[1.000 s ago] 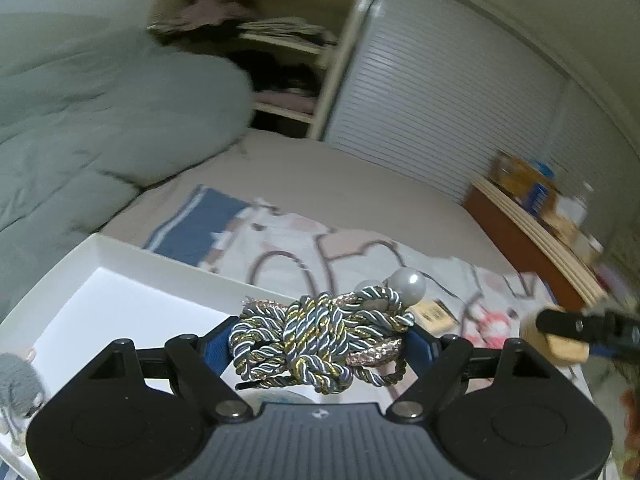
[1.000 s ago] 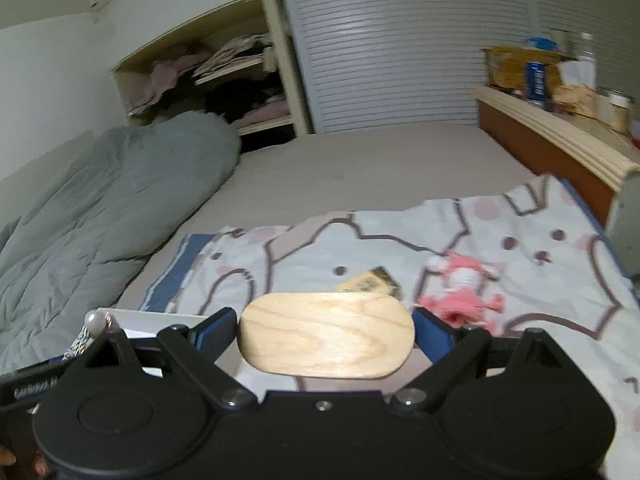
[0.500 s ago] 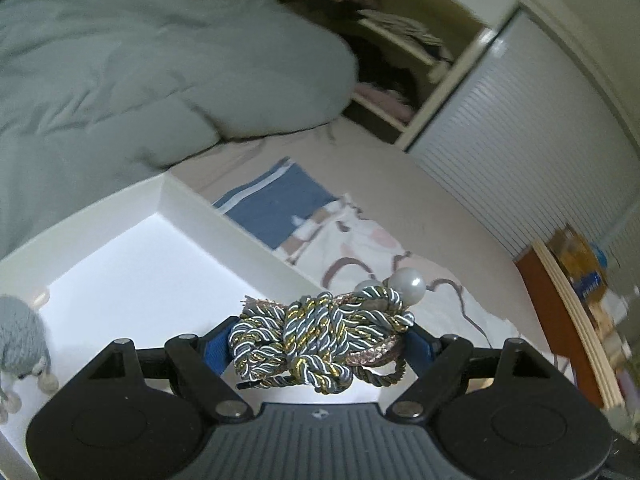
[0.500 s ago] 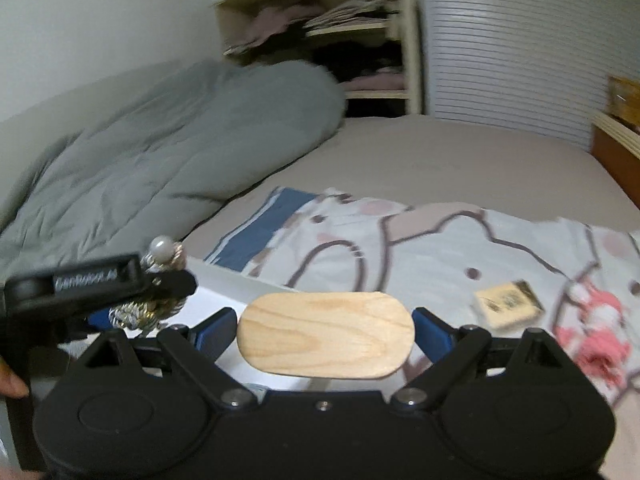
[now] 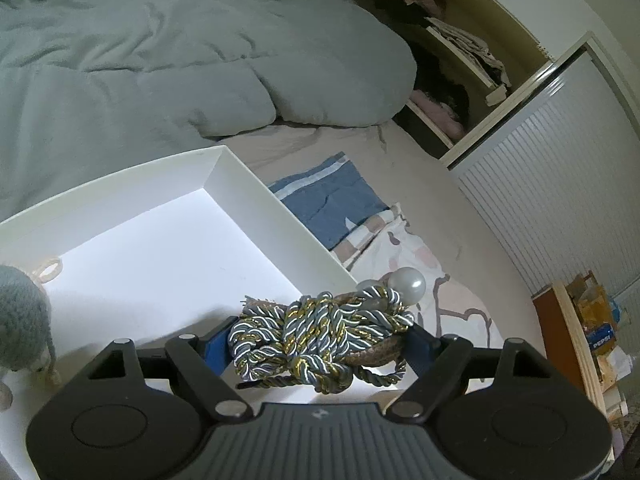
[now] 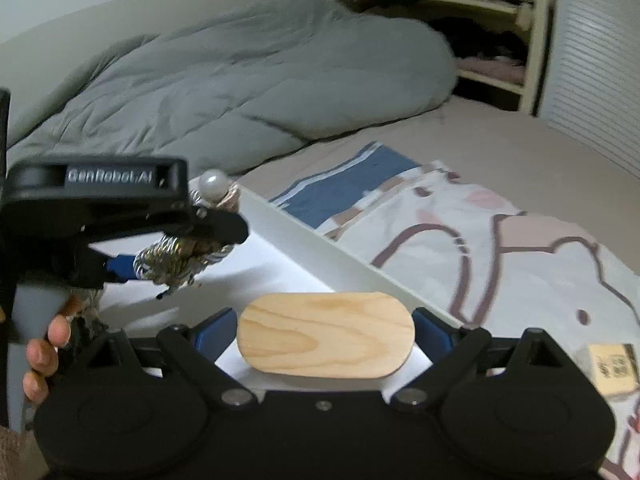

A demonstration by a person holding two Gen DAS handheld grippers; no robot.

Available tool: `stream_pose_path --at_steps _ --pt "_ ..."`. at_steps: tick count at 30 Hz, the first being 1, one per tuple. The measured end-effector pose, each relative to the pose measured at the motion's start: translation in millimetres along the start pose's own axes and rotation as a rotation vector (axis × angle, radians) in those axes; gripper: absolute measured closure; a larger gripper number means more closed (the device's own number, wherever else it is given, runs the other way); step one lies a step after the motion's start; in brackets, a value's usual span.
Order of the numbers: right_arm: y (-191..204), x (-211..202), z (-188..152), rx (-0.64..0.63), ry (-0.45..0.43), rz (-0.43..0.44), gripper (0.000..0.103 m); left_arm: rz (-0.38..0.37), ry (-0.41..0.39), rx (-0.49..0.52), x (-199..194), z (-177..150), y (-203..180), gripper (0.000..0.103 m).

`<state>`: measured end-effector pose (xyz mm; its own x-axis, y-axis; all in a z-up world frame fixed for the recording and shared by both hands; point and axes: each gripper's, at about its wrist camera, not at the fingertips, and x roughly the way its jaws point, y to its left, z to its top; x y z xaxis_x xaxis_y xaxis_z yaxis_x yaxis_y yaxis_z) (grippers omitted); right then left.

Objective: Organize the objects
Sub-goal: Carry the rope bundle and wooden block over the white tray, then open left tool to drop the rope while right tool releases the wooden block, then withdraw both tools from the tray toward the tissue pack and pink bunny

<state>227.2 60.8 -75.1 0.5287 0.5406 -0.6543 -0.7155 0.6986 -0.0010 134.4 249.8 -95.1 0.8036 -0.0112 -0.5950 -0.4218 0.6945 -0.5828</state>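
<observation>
My left gripper point(image 5: 320, 348) is shut on a knotted grey, blue and gold rope bundle point(image 5: 316, 340) with a pearl bead point(image 5: 407, 285) on top. It hangs over the near right corner of a white box point(image 5: 256, 196). The right wrist view shows the same left gripper point(image 6: 176, 256) and rope bundle point(image 6: 180, 260) at the left, above the box wall point(image 6: 344, 260). My right gripper point(image 6: 326, 334) is shut on an oval wooden piece point(image 6: 326, 334), held over the box's near edge. A grey knitted toy point(image 5: 20, 316) lies inside the box at the left.
The box rests on a bed with a grey duvet point(image 5: 140, 52) behind it and a cartoon-print blanket point(image 6: 500, 240) to its right. A small tan block point(image 6: 612, 368) lies on the blanket. Open shelves point(image 5: 452, 68) and a slatted door point(image 5: 560, 184) stand beyond. A hand point(image 6: 44, 352) grips the left handle.
Both grippers swung left and down from over the blanket to over the white box, rolling as they went. Each kept its grip. The pink toy left the right view.
</observation>
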Motion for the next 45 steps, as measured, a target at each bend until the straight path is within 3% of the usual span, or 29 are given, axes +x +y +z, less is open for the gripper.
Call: stream_pose_path --at_steps 3,5,8,11,22,34,45 --pt "1.4 8.9 -2.8 0.000 0.013 0.018 0.008 0.011 0.011 0.016 6.9 -1.0 -0.5 0.020" --pt "1.1 9.4 -5.6 0.014 0.021 0.015 0.001 0.020 0.026 0.032 13.5 -2.3 -3.3 0.019" --pt "-1.0 5.5 -8.9 0.017 0.026 0.022 0.000 0.066 0.037 0.027 18.2 -5.9 -4.4 0.010" --pt "-4.5 -0.8 -10.9 0.015 0.029 0.018 0.000 0.069 0.048 0.020 16.6 -4.8 -4.5 0.008" --pt "-10.7 -29.0 -10.4 0.037 -0.005 0.032 0.000 0.075 0.044 0.126 -6.2 -1.7 -28.6 0.008" --pt "-18.4 -68.7 -6.6 0.109 -0.070 0.029 0.000 0.145 0.021 0.232 -31.0 -0.6 -44.0 0.007" --pt "-19.8 -106.9 -11.2 0.158 -0.094 -0.021 0.000 0.172 0.015 0.298 -63.0 -13.5 -47.9 0.003"
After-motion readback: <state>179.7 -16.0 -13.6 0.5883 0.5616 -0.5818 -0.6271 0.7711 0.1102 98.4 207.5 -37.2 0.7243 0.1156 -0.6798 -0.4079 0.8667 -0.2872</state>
